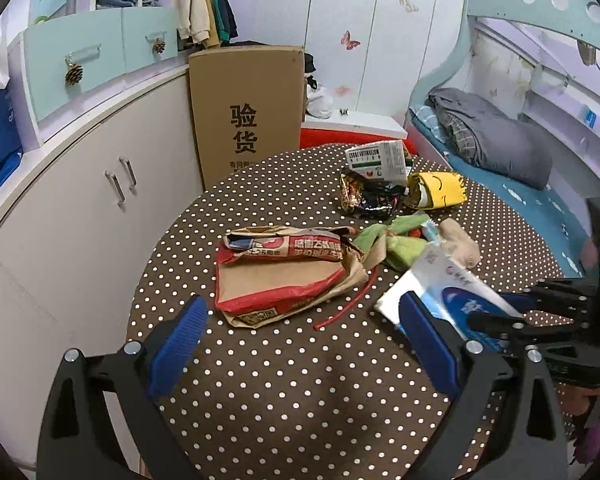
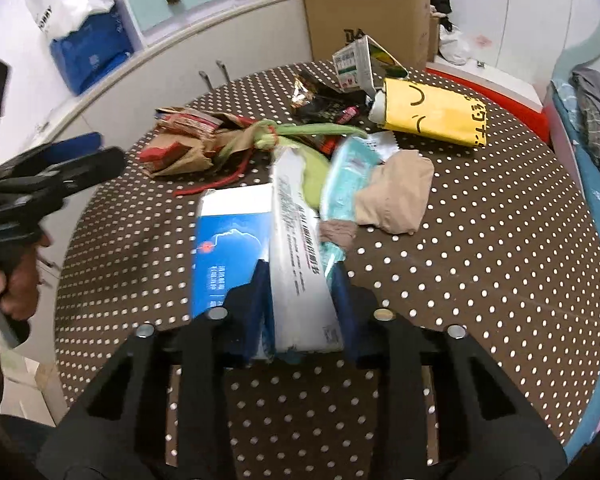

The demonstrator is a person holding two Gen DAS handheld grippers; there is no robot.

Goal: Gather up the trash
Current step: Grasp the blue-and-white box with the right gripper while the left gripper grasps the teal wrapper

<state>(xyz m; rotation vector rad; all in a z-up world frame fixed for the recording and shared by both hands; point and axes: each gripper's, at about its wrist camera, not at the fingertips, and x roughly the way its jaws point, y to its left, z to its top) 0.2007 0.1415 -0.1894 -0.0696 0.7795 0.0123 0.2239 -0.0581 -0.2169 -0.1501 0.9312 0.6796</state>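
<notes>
Right gripper (image 2: 300,296) fingers clamp the blue-white box (image 2: 260,248) above the tabletop (image 2: 480,280) near edge, probably pinching a teal packet (image 2: 346,184) too. Left gripper (image 1: 300,336) fingers spread wide, empty. Lift straight, keep squeeze firm, clear the sock (image 2: 396,196).

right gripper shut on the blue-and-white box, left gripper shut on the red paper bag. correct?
Half right. The left gripper is open and holds nothing: the red paper bag lies on the table beyond its fingers, as the left wrist view shows. The right gripper is indeed shut on the blue-and-white box.
</notes>
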